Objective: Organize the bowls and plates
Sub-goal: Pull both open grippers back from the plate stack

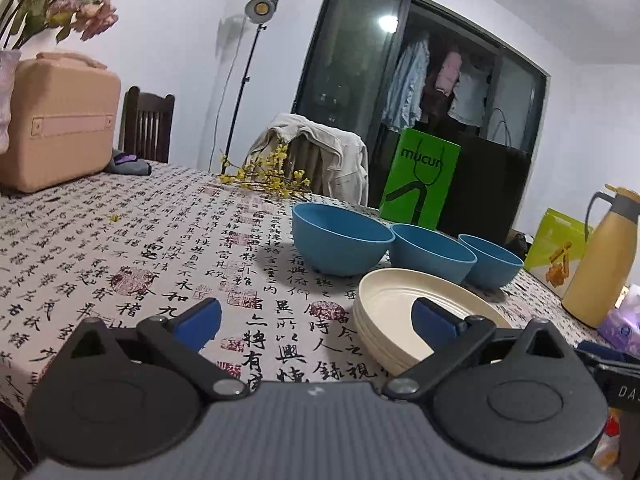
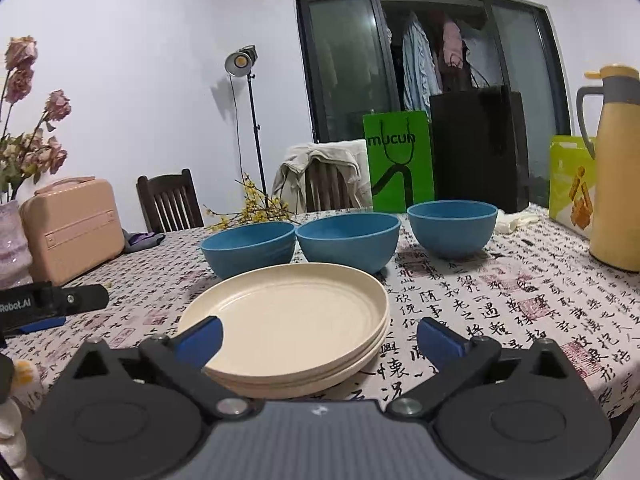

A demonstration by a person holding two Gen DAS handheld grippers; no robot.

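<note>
1. Centrally, a stack of cream round plastic plates (image 2: 296, 320) rests on the bench (image 2: 500, 300).
2. Three blue plastic bowls (image 2: 348, 240) line up behind.
3. Left claw (image 1: 316, 320) and right claw (image 2: 320, 338) gape wide, empty.

matt plastic-looking bowls (image 2: 347, 240) and plates (image 2: 296, 312); printed cloth tablecloth (image 2: 500, 304).

Both tongs (image 1: 316, 320) (image 2: 320, 338) wide apart, empty

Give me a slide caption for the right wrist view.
Open right hand-held gripper facing a stack of cream plates, three blue bowls lined up behind on the calligraphy tablecloth.
</note>
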